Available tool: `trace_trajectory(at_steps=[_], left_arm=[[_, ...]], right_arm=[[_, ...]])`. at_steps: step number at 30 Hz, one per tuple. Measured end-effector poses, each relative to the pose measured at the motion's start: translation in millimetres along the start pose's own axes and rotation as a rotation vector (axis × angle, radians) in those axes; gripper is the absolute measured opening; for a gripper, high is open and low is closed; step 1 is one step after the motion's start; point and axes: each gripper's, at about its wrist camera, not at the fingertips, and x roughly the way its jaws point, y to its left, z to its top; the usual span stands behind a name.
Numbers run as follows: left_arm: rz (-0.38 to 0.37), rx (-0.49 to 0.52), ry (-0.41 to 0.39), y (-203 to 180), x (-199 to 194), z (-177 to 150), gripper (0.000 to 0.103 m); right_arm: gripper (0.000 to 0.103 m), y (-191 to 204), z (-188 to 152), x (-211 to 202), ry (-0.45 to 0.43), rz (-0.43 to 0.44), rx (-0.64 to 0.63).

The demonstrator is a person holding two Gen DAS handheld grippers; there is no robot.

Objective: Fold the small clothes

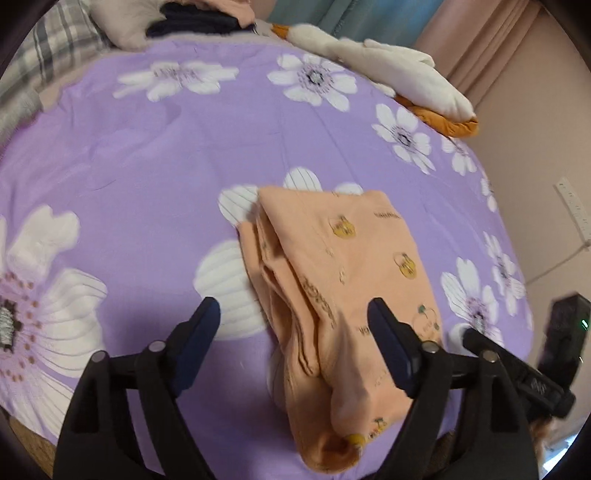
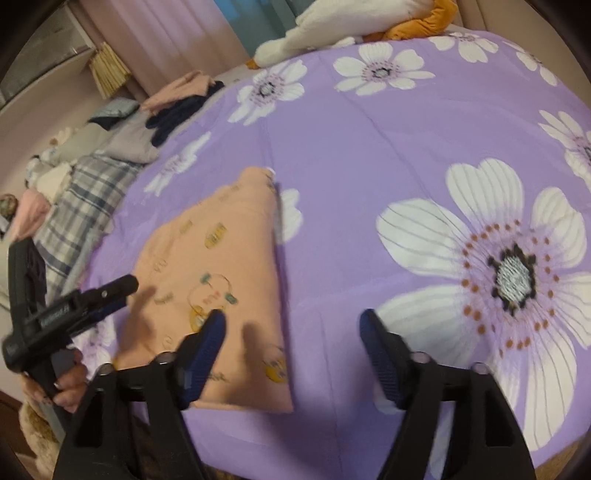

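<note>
A small peach garment (image 1: 332, 280) with yellow prints lies folded into a narrow stack on the purple flowered bedspread (image 1: 147, 155). My left gripper (image 1: 293, 310) is open above its near end, one finger on each side, holding nothing. In the right wrist view the same garment (image 2: 214, 280) lies left of centre. My right gripper (image 2: 293, 325) is open and empty, its left finger over the garment's near right part, its right finger over bare bedspread (image 2: 369, 155). The left gripper's fingers (image 2: 110, 291) show at the garment's left edge in that view.
A white and orange plush toy (image 1: 399, 74) lies at the bed's far edge. Piled dark, peach and grey clothes (image 2: 173, 107) and a plaid cloth (image 2: 85, 206) sit along the bed's left side. Pink curtains (image 2: 173, 33) hang behind. The right gripper's body (image 1: 517, 373) shows at right.
</note>
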Motion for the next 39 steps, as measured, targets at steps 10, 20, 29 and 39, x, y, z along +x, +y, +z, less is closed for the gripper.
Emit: trace_trajectory(at_steps=[10,20,29,39], left_arm=[[-0.176,-0.107,0.127,10.5,34.9,-14.8,0.069],[-0.148,-0.034,0.043,-21.7,18.0,-11.7,0.030],[-0.209,0.081,-0.074,-62.9,-11.7,16.5,0.030],[-0.178,0.178,-0.108,-103.9,30.0,44.6,0.031]], right_arm=[[0.074,15.8,9.5,59.0,0.127,0.149,0.015],[0.030,32.7,15.5,49.2,0.060,0.137,-0.035],[0.028,42.6,43.0,9.4,-0.087,0.174,-0.080],[0.028,16.5,77.5,3.0,-0.171,0.121,-0.100]])
